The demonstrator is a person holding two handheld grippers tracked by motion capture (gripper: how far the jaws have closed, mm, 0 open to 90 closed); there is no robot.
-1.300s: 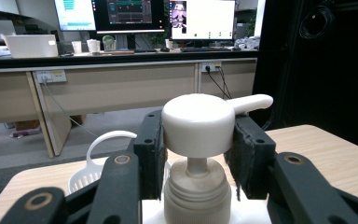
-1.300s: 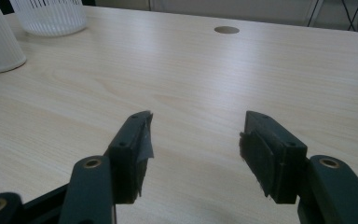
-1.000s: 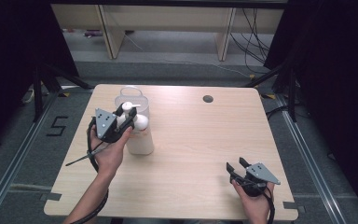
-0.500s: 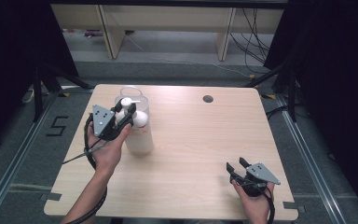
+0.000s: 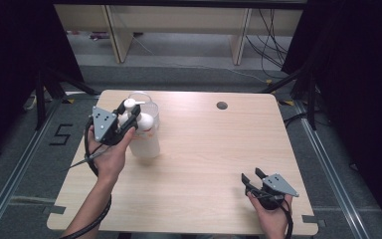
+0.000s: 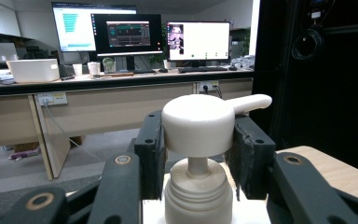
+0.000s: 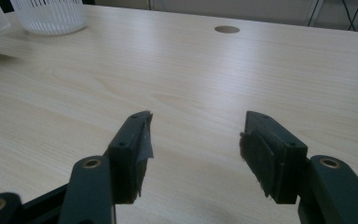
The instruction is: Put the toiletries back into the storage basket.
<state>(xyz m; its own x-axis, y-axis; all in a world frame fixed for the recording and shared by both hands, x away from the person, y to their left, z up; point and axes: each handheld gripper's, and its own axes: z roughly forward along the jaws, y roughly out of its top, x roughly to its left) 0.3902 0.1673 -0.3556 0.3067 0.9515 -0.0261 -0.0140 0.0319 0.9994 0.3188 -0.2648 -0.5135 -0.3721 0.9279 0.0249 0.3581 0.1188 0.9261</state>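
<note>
A white pump bottle point(image 5: 145, 135) stands at the table's left side. My left gripper point(image 5: 132, 113) is shut on its pump head point(image 5: 130, 104). In the left gripper view the two black pads press on either side of the round pump head point(image 6: 198, 123), whose spout points right, with the left gripper point(image 6: 198, 140) above the threaded collar point(image 6: 198, 193). My right gripper point(image 5: 252, 176) rests low over the table's front right, open, with nothing between its fingers. Bare wood lies in the gap of the right gripper point(image 7: 193, 140) in its own view.
A clear ribbed cup point(image 5: 140, 97) stands just behind the bottle, seen far off as a ribbed cup point(image 7: 51, 15) in the right gripper view. The wooden table point(image 5: 209, 144) has a round cable hole point(image 5: 222, 105) at the back. Beyond it are desks and monitors point(image 6: 126, 32).
My left gripper and the bottle it grips have shifted slightly left and toward the back. The right gripper has stayed where it was.
</note>
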